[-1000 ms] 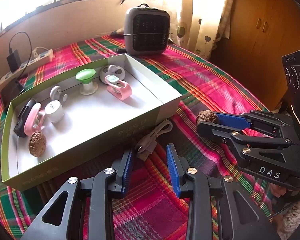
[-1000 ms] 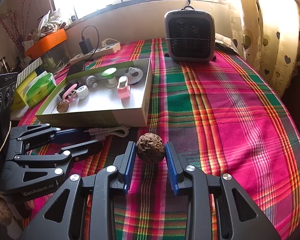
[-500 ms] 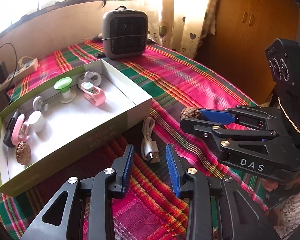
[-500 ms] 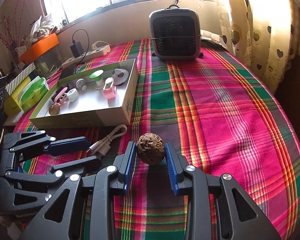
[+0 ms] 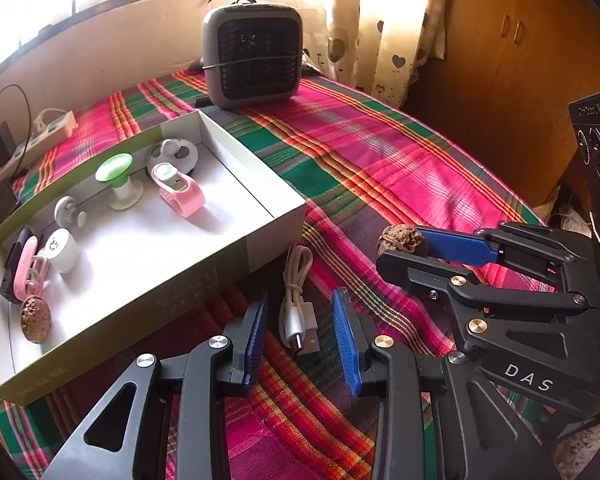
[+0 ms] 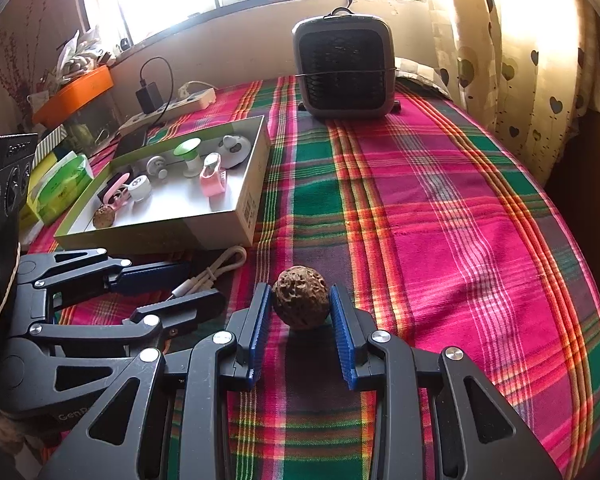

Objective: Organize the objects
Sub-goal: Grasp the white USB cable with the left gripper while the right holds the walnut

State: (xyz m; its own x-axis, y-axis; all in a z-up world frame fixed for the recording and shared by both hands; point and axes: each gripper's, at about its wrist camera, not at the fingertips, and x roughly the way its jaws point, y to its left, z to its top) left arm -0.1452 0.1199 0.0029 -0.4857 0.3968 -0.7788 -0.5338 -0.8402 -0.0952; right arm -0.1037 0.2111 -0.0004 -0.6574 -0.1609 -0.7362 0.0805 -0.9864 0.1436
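Two pitted brown walnuts show: one (image 6: pixel 299 301) is clamped between the blue ribbed pads of the right tongs (image 6: pixel 300 308) above the plaid cloth (image 6: pixel 440 216) on the tabletop, roundish, its slightly longer axis running across from pad to pad, and the other walnut (image 5: pixel 36 319) lies in the near corner of the shallow green-sided cardboard box (image 5: pixel 204 280). The left tongs (image 5: pixel 300 334) stand apart and empty over a coiled white cable (image 5: pixel 298 300), whose metal plug end points toward the camera, its length running away toward the box.

"DAS" on right gripper (image 5: pixel 400 250)
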